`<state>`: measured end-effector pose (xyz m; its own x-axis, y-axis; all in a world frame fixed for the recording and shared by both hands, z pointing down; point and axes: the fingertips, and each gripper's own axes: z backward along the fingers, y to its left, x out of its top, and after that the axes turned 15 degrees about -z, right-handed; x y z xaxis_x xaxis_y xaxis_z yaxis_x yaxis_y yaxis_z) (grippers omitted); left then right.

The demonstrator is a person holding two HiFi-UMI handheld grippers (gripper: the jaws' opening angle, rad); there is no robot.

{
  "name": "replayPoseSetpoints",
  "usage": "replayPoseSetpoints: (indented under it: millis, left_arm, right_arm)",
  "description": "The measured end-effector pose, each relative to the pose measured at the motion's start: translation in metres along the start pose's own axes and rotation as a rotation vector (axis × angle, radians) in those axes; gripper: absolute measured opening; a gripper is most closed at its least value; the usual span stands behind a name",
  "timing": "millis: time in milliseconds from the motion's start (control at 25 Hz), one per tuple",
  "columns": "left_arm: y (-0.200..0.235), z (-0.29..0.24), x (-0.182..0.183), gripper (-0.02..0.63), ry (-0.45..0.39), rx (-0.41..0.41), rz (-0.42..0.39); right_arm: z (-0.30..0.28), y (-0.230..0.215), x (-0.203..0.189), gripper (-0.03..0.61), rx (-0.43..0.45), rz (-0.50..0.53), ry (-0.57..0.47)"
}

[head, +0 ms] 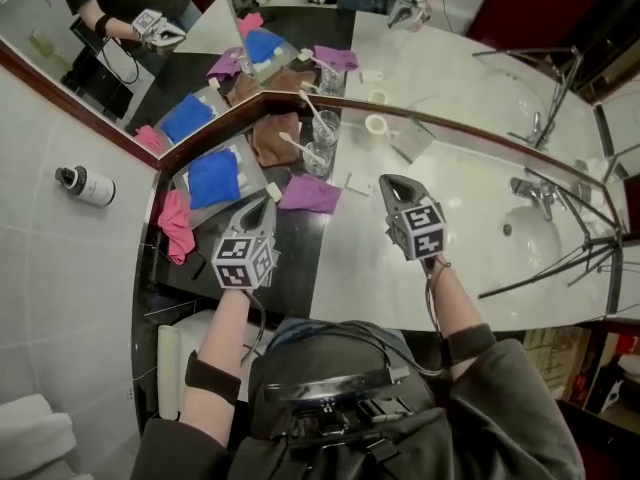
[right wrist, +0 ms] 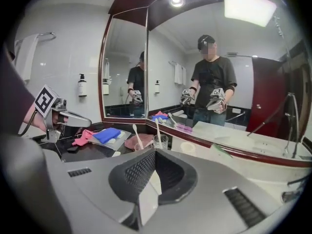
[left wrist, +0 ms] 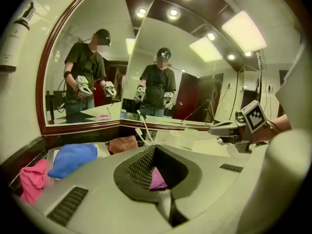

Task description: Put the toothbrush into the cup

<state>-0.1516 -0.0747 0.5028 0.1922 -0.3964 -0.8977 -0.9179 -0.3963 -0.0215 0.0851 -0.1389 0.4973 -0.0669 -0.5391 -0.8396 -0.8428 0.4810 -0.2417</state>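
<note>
Toothbrush stood in nearer cup; job looked done. Left gripper & right gripper hung short of cup, jaws shut, empty. Best plan seemed to be backing off w/o clipping cup.

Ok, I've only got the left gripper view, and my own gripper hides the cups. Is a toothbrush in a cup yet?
Observer: Yes. From the head view, one toothbrush stands in the far cup and a second toothbrush in the near cup.
Operator: Is the right gripper carrying anything?
Observer: No. The right gripper is shut, with nothing between its jaws.
Operator: What's on its right?
Observer: A sink with a faucet, set in the pale counter.
</note>
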Motion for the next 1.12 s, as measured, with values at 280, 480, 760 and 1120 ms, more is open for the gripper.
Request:
replayPoseSetpoints:
  millis: [280, 480, 760, 1120]
  left_arm:
    - [-0.015, -0.003, -0.01, 0.002, 0.029, -0.048, -0.014]
    - [-0.025, -0.011, -0.006, 0.002, 0.039, -0.068, -0.031]
    - [-0.04, -0.017, -0.005, 0.002, 0.048, -0.08, -0.056]
    - [-0.05, -0.012, -0.014, 0.002, 0.067, -0.065, -0.042]
  right_arm:
    - [0.074, -0.094, -0.034, 0.018, -0.208, -0.231, -0.063]
    - [0.114, -0.13, -0.054, 0.017, -0.287, -0.317, -0.087]
    - [0.134, -0.145, -0.074, 0.015, -0.323, -0.334, -0.091]
    - [0.139, -0.149, -0.075, 0.015, -0.3, -0.29, -0.066]
